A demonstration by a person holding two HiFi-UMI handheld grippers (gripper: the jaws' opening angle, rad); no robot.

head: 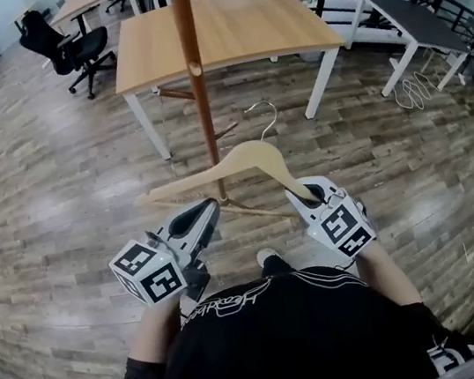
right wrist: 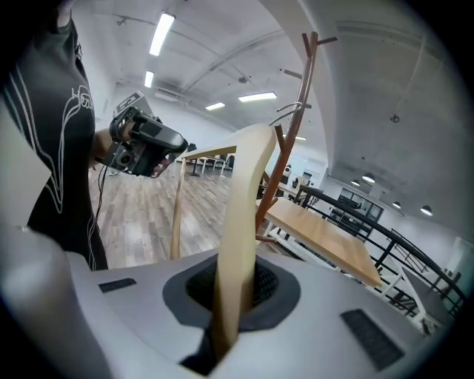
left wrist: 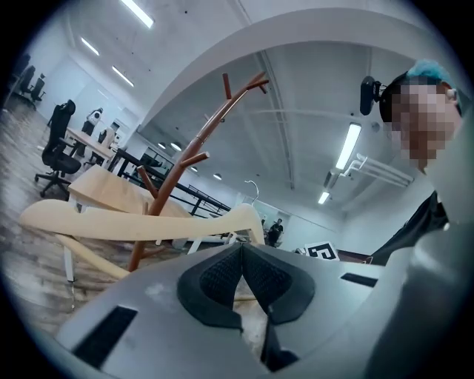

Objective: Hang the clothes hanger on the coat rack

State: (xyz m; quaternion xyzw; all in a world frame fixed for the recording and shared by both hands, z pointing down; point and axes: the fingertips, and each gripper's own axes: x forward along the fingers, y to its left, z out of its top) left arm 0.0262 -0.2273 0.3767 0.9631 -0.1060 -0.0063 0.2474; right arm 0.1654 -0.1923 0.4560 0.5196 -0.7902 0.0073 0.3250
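A pale wooden clothes hanger (head: 241, 161) with a metal hook (head: 268, 117) hangs in the air just in front of the coat rack's brown pole (head: 194, 75). My right gripper (head: 306, 193) is shut on the hanger's right arm; in the right gripper view that arm (right wrist: 243, 222) rises from between the pads, with the branched rack (right wrist: 292, 133) behind it. My left gripper (head: 208, 213) sits by the hanger's lower bar, holding nothing. In the left gripper view its pads (left wrist: 222, 277) meet at the tip, and the hanger (left wrist: 133, 226) and rack (left wrist: 185, 166) lie beyond.
A wooden desk (head: 221, 30) stands right behind the rack. A black office chair (head: 71, 45) is at the far left, a dark table (head: 415, 17) and a loop of cables (head: 413, 89) at the right. Wood-pattern floor (head: 59, 194) surrounds the rack.
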